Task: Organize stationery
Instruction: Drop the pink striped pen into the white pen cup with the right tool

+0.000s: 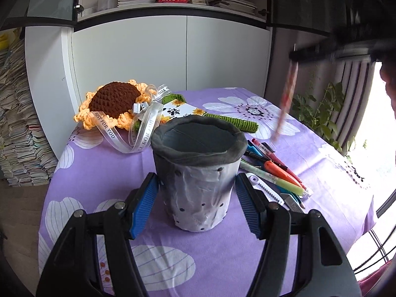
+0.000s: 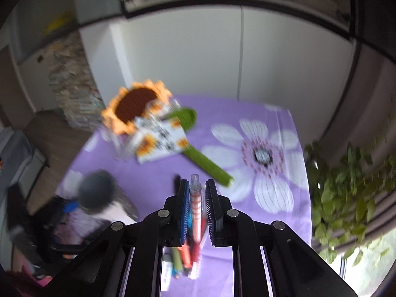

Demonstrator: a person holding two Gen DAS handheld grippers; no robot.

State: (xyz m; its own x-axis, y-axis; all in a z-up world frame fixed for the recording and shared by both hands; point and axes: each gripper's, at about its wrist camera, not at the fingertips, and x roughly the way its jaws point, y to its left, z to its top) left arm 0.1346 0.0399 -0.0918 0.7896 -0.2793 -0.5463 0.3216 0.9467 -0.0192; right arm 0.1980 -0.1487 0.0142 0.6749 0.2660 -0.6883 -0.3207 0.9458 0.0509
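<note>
Left claw (image 1: 196, 206): spread wide, one blue ribbed pad on each side of the pen holder; in the left wrist view I cannot tell whether the pads touch its wall.
Pen holder (image 1: 198, 173): a grey cup with a rolled dark rim and dark dots, upright on the bench near the front edge.
Right claw (image 2: 197, 206): clamped on a red-and-white striped pen (image 2: 196, 206), lifted above the bench; the clear tip sticks out past the pads.
Same pen from the left wrist view: blurred, hanging tilted under the right claw, above the pen pile and right of the holder.
Pen pile (image 1: 274, 170): markers and pens in orange, yellow-green, red and blue, plus a white toothed strip, lying just right of the holder.
Bench (image 1: 247, 247): covered in a purple cloth with large white flowers.
Crochet sunflower (image 1: 111, 101): toward the far left corner, tied with a white ribbon, its green stem (image 1: 235, 121) running behind the holder.
Sunflower-printed card (image 1: 175, 111): lies against the flower.
</note>
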